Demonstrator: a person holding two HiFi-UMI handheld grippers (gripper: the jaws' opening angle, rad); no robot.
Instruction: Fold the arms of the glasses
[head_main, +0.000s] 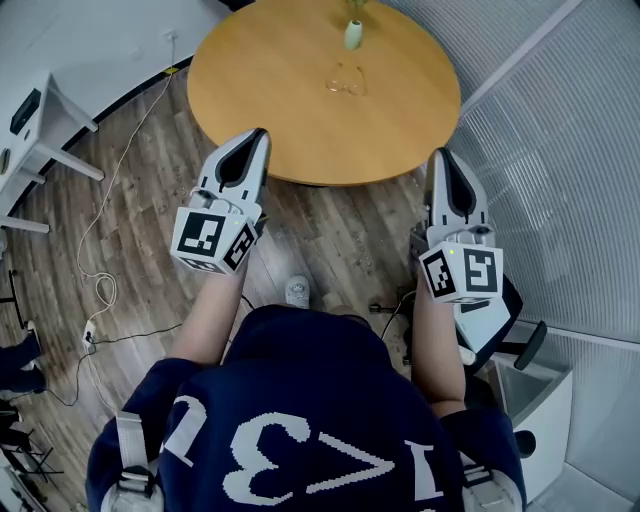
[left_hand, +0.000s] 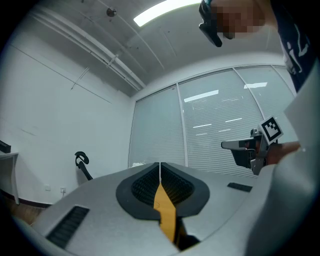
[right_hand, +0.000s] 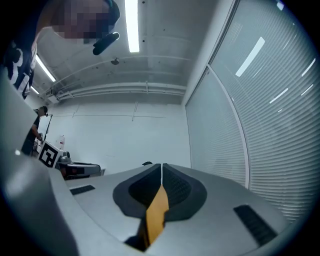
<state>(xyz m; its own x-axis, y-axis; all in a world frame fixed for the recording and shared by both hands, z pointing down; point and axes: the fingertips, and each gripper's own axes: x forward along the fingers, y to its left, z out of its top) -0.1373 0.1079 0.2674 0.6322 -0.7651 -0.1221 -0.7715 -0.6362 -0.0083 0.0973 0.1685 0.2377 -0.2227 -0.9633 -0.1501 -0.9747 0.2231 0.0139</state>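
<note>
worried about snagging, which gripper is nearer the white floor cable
Left. The left gripper is just right of the white cable; the right gripper is much farther right.

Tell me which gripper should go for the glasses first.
Left, narrowly. The left gripper points over the table edge, slightly nearer the glasses. The right gripper is just off the rim. Both are shut and empty, so either must open first.
</note>
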